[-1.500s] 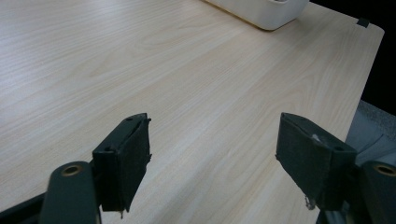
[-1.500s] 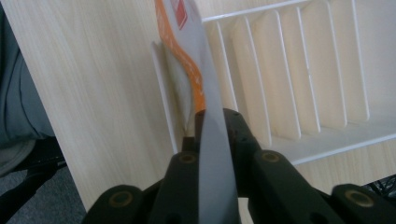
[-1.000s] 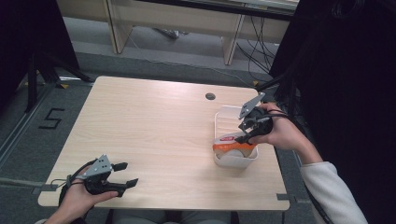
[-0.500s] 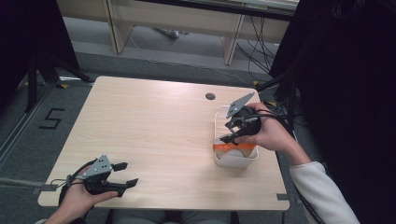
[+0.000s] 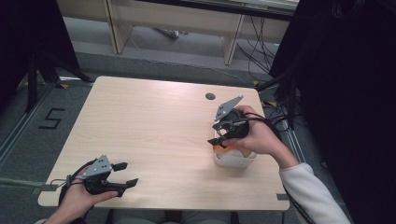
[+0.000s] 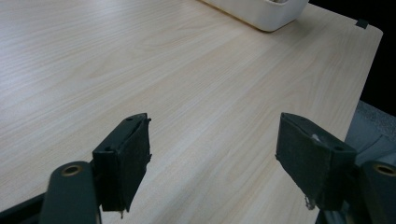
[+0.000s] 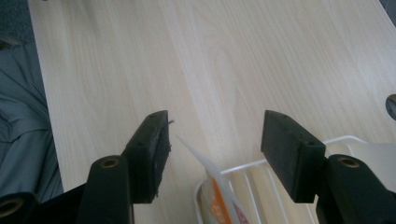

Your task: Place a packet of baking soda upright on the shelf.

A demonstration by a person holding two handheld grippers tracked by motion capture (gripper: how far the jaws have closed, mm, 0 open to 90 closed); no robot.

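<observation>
Pale wood-grain laminate covers the table (image 5: 154, 126), a smooth rectangular top with rounded corners and one small dark round hole (image 5: 210, 96) near its far edge. One white plastic basket (image 5: 233, 161), a rounded box with thin ribbed walls and a rolled rim, stands on the right half of the table, near the front edge. Inside it leans one flat packet (image 7: 219, 186), white and thin-edged with an orange printed face, its upper corner poking above the rim between the jaws in the right gripper view. More of what the basket holds is hidden by the hand.

Two grippers are in play, each with two black, blocky jaws faced with matte pads. The right gripper (image 5: 220, 138) hovers over the basket's left end, its jaws spread wide on either side of the packet's corner without pressing on it. The left gripper (image 5: 126, 175) rests low at the table's front left corner, well apart from the basket, jaws spread with bare wood between them. Each carries one grey three-cornered plate on top.
</observation>
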